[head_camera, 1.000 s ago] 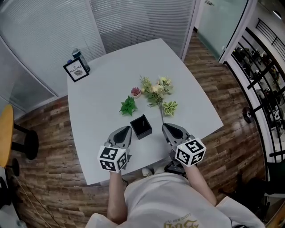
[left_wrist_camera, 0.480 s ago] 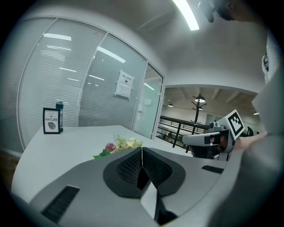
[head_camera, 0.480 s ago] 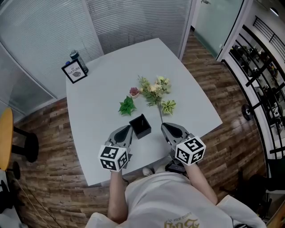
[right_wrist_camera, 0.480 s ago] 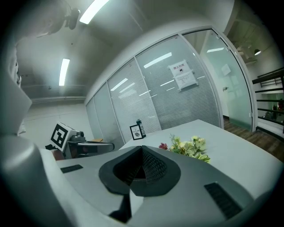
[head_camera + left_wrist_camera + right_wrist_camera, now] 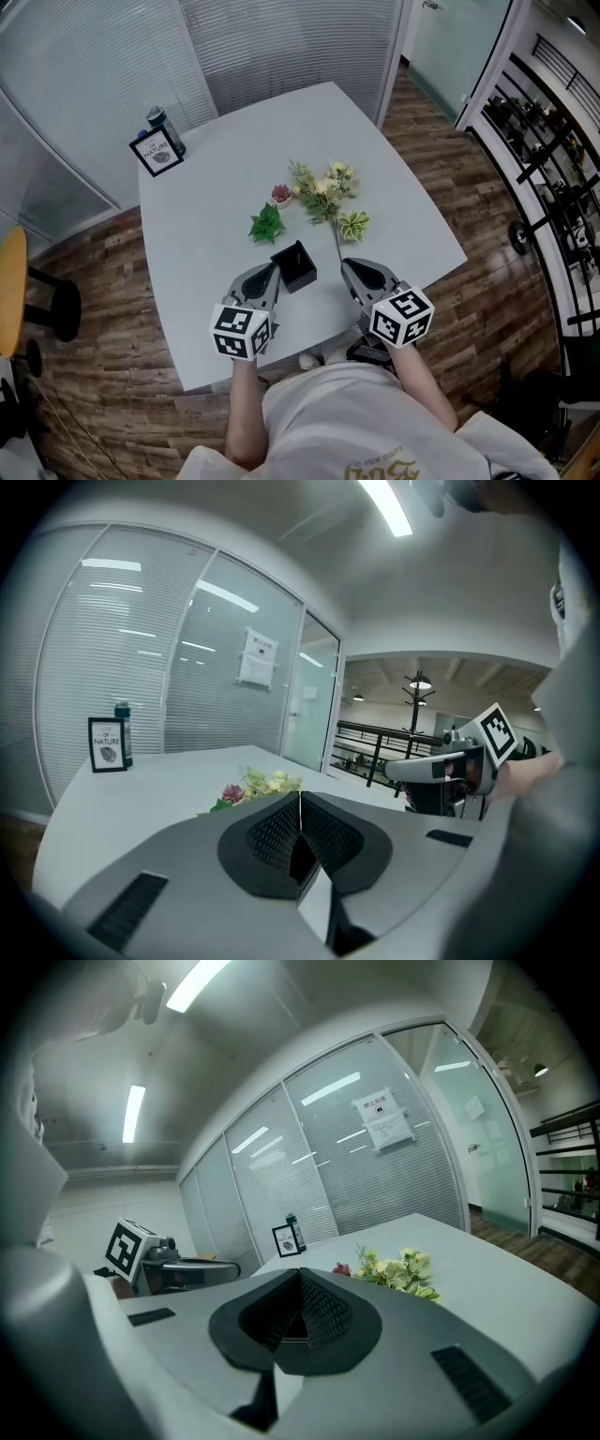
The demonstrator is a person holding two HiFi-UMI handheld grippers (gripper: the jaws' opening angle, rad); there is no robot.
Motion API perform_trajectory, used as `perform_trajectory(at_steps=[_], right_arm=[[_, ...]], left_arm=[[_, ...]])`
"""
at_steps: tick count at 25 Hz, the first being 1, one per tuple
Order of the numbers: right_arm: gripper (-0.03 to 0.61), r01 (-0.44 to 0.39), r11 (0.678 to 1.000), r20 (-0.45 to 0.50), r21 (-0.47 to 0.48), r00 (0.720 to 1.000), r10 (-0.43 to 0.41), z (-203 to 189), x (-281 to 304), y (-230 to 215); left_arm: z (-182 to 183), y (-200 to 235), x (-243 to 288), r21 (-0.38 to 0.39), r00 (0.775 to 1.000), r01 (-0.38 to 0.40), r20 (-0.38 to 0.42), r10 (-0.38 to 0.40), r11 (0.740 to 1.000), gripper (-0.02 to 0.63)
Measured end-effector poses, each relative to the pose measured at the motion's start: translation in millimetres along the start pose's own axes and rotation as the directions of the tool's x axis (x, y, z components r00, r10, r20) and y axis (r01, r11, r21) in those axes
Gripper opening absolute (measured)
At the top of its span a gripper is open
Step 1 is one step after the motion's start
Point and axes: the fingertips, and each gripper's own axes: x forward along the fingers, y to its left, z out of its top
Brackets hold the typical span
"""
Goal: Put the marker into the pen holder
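A black square pen holder (image 5: 293, 266) stands open-topped on the white table (image 5: 206, 216), near its front edge. A thin dark stick (image 5: 338, 246), possibly the marker, lies just right of the holder, running from the flowers toward me. My left gripper (image 5: 271, 272) hovers at the holder's near left, shut with nothing in it. Right of the holder my right gripper (image 5: 348, 267) is also shut and empty, its tip by the stick's near end. The left gripper view shows shut jaws (image 5: 300, 801) and the right gripper's body (image 5: 441, 767). The right gripper view shows shut jaws (image 5: 300, 1277).
Artificial flowers and leaves (image 5: 323, 192) lie behind the holder, a green sprig (image 5: 267, 225) to their left. A small framed sign (image 5: 156, 151) and a bottle (image 5: 164, 126) stand at the far left corner. Glass walls with blinds ring the table; a yellow stool (image 5: 11, 291) is left.
Almost nothing: the head view has shifted slightly, and both grippers stay shut beside the pen holder.
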Motion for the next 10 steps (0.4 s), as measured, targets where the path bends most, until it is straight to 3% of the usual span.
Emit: perform_trajectory(at_steps=[10], right_arm=[[0.017,0.008,1.000,0.009,-0.010,1.000,-0.008,16.2,-1.6,-2.0]], left_arm=[[21.8,-0.8,2.1,0.016,1.000,0.010,0.021,-0.011,1.000,0.015]])
